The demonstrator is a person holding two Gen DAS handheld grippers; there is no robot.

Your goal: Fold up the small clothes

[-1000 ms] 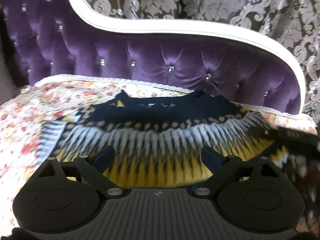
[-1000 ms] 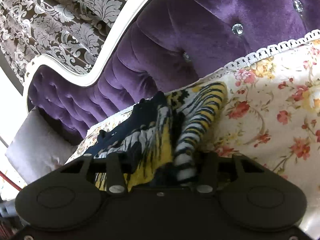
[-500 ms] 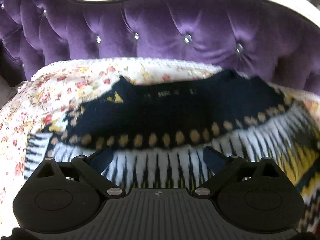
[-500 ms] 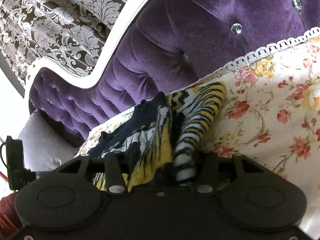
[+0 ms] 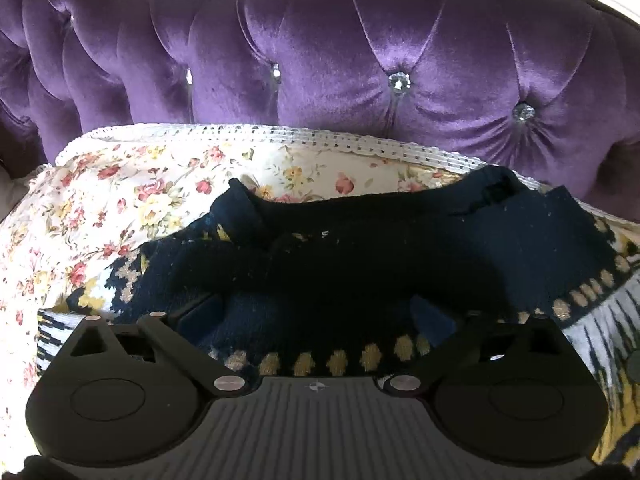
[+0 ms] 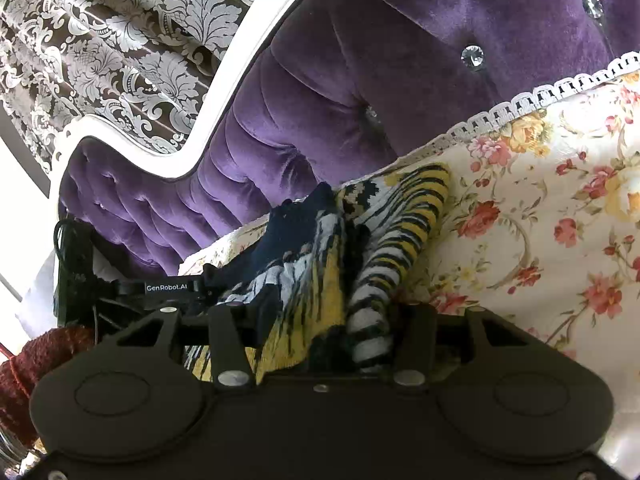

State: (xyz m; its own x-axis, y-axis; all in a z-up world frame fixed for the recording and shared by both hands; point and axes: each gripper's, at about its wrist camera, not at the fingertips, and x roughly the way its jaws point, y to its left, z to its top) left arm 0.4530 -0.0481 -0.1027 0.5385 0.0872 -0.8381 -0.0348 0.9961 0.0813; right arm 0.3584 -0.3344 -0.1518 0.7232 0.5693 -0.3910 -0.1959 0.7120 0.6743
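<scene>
A small knit sweater (image 5: 380, 256), navy at the top with white, black and yellow stripes lower down, lies on a floral cover (image 5: 120, 200) on a purple tufted sofa. My left gripper (image 5: 316, 312) is open, low over the navy neck part, fingers wide apart on either side of the cloth. In the right wrist view the sweater (image 6: 320, 256) is bunched and its striped sleeve (image 6: 400, 240) runs between the fingers of my right gripper (image 6: 324, 332), which is shut on the yellow striped cloth. The left gripper's body shows at the left in the right wrist view (image 6: 168, 288).
The purple tufted sofa back (image 5: 340, 72) with a white frame (image 6: 224, 92) rises right behind the cover's lace edge (image 5: 280, 134). Patterned damask wall (image 6: 100, 32) lies beyond. A dark red sleeve (image 6: 36, 356) shows at the lower left.
My left gripper has moved forward and down over the sweater, from the yellow striped hem to the navy neck part. The right gripper has kept its hold and barely moved.
</scene>
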